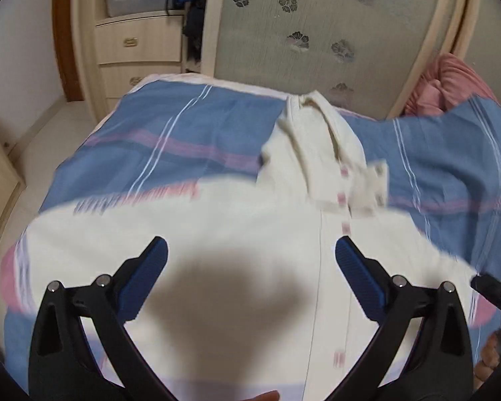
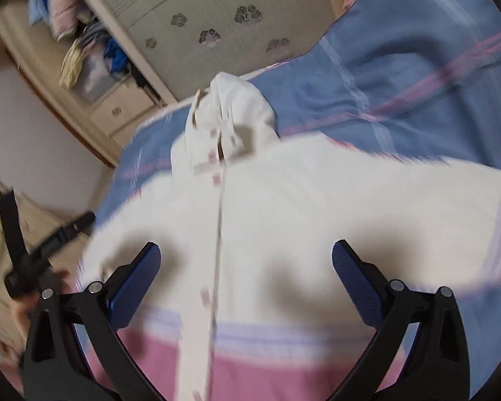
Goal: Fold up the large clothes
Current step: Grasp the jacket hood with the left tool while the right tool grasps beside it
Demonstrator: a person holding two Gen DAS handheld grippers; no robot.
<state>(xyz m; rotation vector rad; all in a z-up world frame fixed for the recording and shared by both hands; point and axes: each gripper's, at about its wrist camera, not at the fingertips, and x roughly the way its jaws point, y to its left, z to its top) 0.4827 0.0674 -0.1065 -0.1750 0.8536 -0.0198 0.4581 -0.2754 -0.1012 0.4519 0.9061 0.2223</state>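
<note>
A large white shirt (image 1: 237, 220) with a button placket and pink marks lies spread on a bed with a blue and pink striped cover (image 1: 183, 133); its collar points to the far side. My left gripper (image 1: 250, 254) hovers above the shirt's lower part, open and empty. The shirt also shows in the right wrist view (image 2: 300, 200), blurred by motion. My right gripper (image 2: 245, 257) is open and empty above the shirt near its placket. The other gripper's black body shows at the right edge of the left wrist view (image 1: 494, 294) and at the left edge of the right wrist view (image 2: 50, 244).
A wardrobe with patterned sliding doors (image 1: 317, 26) stands behind the bed. Drawers (image 1: 137, 43) and shelves with clothes stand at the back left. A pink blanket (image 1: 447, 83) lies at the bed's far right. Pale floor (image 1: 50, 127) runs along the bed's left side.
</note>
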